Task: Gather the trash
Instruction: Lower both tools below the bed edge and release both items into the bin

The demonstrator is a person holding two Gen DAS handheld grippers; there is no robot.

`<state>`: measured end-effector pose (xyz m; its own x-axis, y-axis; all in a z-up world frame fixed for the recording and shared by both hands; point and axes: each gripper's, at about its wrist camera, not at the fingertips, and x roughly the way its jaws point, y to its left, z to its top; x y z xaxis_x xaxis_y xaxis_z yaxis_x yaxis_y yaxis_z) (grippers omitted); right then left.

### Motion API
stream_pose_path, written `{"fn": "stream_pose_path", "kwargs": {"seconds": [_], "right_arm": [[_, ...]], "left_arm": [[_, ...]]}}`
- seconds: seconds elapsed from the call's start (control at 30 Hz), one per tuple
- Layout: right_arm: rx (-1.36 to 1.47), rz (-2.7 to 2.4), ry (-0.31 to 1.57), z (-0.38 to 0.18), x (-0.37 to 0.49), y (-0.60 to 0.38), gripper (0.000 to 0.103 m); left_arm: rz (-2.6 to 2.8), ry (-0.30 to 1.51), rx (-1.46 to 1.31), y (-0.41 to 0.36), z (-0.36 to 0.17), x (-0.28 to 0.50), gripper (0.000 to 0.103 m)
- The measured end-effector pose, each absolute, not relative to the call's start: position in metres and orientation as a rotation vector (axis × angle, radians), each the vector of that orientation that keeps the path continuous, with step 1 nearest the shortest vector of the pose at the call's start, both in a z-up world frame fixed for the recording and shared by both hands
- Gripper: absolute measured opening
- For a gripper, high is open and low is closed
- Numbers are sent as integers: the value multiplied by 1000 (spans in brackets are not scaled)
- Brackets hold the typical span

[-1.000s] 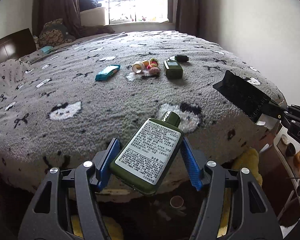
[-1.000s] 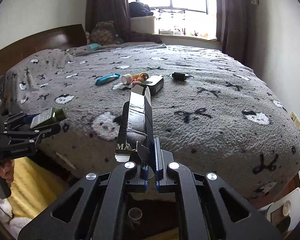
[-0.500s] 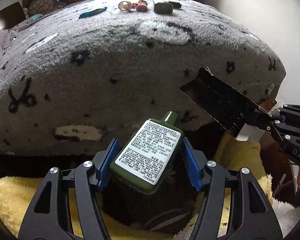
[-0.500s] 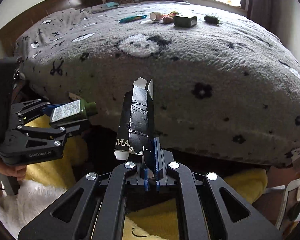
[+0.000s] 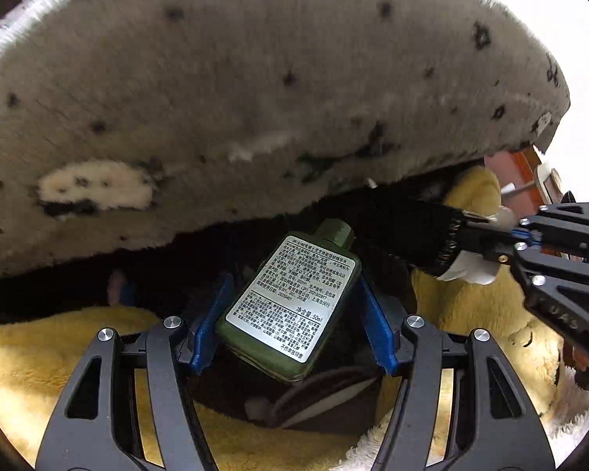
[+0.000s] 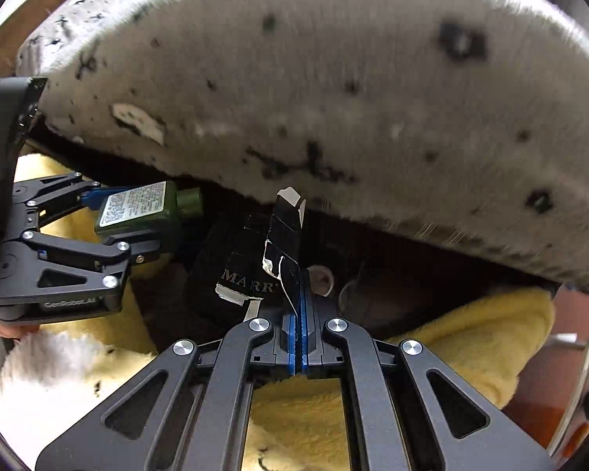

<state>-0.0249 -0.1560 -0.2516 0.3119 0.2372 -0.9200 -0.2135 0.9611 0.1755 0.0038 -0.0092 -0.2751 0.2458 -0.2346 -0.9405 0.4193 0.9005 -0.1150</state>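
Below the edge of the grey fleece bed cover point(image 5: 255, 98), over a dark gap ringed by yellow plush point(image 5: 59, 353); contents there too dim to name. Left gripper point(image 5: 290, 302) jaws half spread, blue pads pressing a green bottle point(image 5: 294, 298), label up. Right gripper point(image 6: 298, 314) jaws pinched together on a flattened black carton point(image 6: 271, 251), upright.

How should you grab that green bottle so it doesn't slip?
Squeeze the green bottle across its two narrow sides, about halfway down, coming from its bottom end. Its body is flat and wide, so the pads sit flush there. The left gripper holds it that way, cap pointing away.
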Motion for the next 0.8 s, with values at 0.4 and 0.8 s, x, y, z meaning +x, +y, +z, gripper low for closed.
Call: {"fn": "stream_pose_path", "kwargs": {"seconds": [0.4,0.8], "right_arm": [[92,281,1350,-296,5,-156,3],[154,269,1361,-299,25,-156,6]], "left_arm": [[-464,1396,210,-14,-324,16,60],[-474,1421,184,-13,-326,18,60]]}}
